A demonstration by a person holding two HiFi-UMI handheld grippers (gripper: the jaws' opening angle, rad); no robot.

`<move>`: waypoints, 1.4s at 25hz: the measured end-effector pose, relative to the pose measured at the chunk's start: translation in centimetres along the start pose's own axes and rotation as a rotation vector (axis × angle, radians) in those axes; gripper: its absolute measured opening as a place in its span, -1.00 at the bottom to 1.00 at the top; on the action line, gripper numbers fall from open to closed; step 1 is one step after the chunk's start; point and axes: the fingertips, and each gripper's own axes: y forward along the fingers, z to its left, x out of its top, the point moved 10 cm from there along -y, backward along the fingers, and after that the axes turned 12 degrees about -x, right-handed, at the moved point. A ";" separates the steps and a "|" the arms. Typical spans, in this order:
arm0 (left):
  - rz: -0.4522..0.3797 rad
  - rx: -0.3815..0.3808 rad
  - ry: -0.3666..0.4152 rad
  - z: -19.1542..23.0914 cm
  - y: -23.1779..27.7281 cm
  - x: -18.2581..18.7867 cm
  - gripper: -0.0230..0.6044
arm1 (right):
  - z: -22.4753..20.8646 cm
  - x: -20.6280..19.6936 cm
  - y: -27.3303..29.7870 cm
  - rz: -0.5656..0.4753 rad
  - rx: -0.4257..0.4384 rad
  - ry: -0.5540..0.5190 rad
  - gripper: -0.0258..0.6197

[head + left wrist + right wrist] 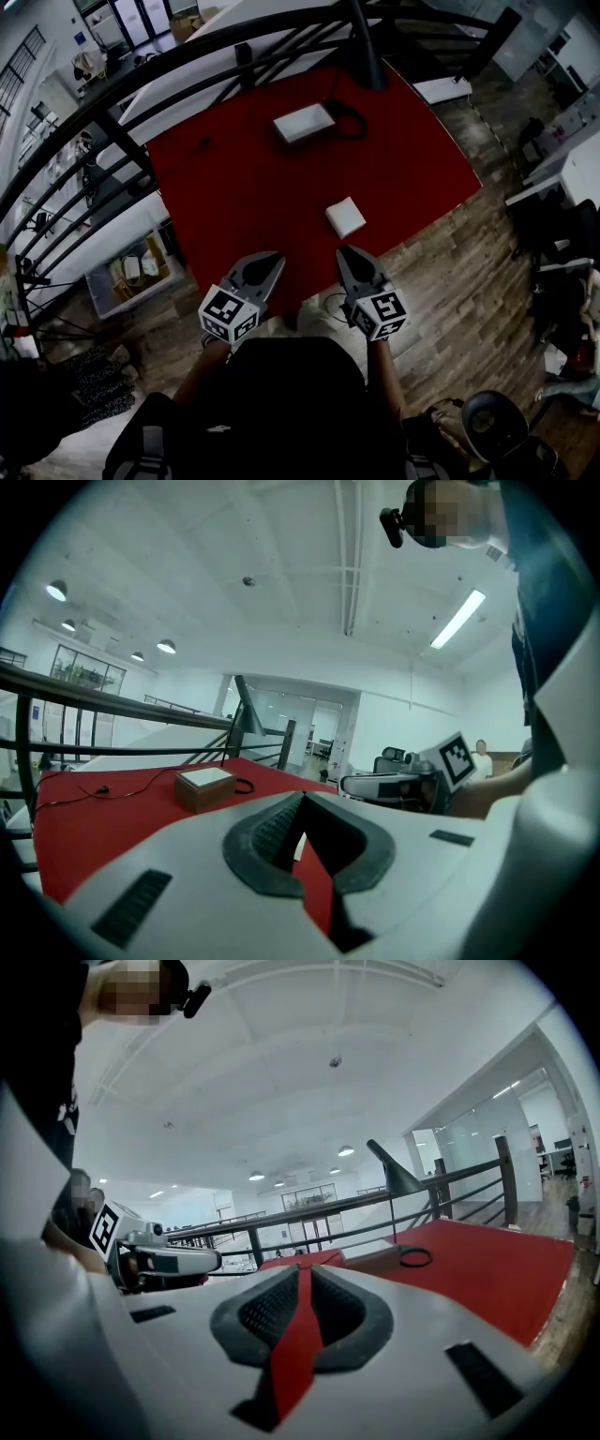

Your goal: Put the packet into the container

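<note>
In the head view a flat white square packet point(346, 217) lies on the red table point(234, 187), right of the middle. The container point(302, 123), a low brown box with a white inside, sits further back; it also shows as the box point(206, 786) in the left gripper view and as the box point(373, 1257) in the right gripper view. My left gripper point(269, 262) and right gripper point(348, 255) hover side by side over the near edge, both shut and empty. The right gripper is a little short of the packet. The left gripper's jaws point(302, 803) and the right gripper's jaws point(302, 1275) are together.
A black cable loop point(349, 120) lies beside the container, with a thin cable point(84, 794) running across the cloth. A dark railing point(187, 56) curves round the table's far and left sides. Wooden floor point(469, 262) lies to the right.
</note>
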 end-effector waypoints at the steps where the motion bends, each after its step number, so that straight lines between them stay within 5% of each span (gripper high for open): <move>1: 0.002 0.004 0.002 0.4 0.4 0.2 -0.92 | -0.5 0.2 0.6 -0.001 0.002 -0.005 -0.85; 7: 0.008 0.016 0.007 3.0 4.1 1.2 -0.92 | -3.5 0.4 4.0 0.026 0.012 -0.034 -0.77; 18: 0.027 0.038 0.001 5.2 7.1 1.7 -0.92 | -9.7 -4.5 11.7 0.327 -0.014 -0.160 0.34; 28: 0.025 0.068 -0.003 5.9 7.5 1.8 -0.92 | -12.6 -10.0 17.0 0.638 -0.039 -0.294 0.45; 35: 0.021 0.089 -0.007 6.0 7.7 1.8 -0.92 | -13.1 -11.7 18.4 0.719 -0.040 -0.321 0.45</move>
